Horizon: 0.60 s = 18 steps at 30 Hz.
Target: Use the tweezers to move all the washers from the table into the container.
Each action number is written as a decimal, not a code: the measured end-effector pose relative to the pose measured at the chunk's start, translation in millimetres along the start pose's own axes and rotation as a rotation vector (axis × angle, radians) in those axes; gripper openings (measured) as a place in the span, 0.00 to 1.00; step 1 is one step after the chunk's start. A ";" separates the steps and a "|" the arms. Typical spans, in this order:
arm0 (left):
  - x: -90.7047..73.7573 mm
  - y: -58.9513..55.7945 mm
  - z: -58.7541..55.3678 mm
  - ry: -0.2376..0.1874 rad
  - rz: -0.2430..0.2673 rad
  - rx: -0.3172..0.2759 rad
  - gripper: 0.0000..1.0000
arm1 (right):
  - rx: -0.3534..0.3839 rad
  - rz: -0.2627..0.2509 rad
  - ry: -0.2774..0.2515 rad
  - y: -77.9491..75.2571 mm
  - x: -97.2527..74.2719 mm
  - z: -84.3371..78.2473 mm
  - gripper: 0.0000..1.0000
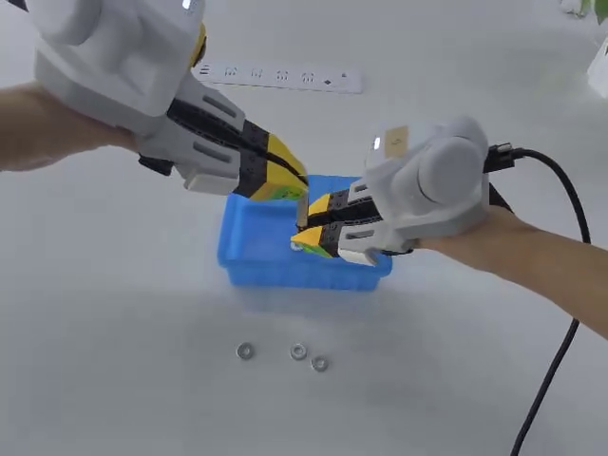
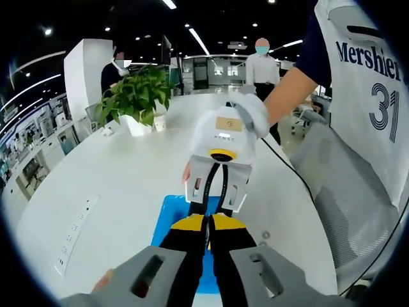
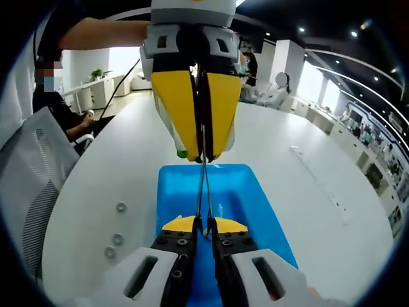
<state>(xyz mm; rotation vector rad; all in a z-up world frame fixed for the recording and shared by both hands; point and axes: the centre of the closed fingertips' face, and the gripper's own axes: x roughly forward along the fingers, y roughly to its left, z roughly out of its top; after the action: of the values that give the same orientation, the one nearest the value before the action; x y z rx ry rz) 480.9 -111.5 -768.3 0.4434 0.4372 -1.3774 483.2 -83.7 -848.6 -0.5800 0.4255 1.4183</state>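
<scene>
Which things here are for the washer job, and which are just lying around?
For the job:
tweezers, gripped by left gripper and right gripper
three washers on the table
blue container

Just lying about:
power strip
potted plant

Legible lettering is found on one item. In the left gripper view, the white sleeveless jersey (image 2: 358, 121) of the person holding the tools bears the dark word "Mershier" across the chest, cut off by the picture's edge, with the number "31" below it. Marks on the power strip (image 1: 275, 76) near the tabletop's far edge are too small to read.
</scene>
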 end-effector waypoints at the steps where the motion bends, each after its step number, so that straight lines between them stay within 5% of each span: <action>1: 0.5 0.8 -2.3 0.003 -0.002 -0.006 0.06 | 0.003 0.002 0.002 0.1 0.9 -1.2 0.10; 9: 3.3 3.8 -14.4 0.012 -0.003 -0.039 0.06 | 0.022 0.011 0.016 2.3 6.6 -8.8 0.10; 18: 4.1 2.7 -11.9 0.012 -0.004 -0.036 0.06 | 0.044 0.009 0.020 1.3 6.7 -10.6 0.10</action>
<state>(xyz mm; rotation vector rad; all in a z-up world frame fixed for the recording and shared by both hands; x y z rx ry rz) 483.6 -108.1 -780.4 0.4211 0.4723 -1.3694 483.4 -84.7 -861.2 -0.5580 0.4748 1.4095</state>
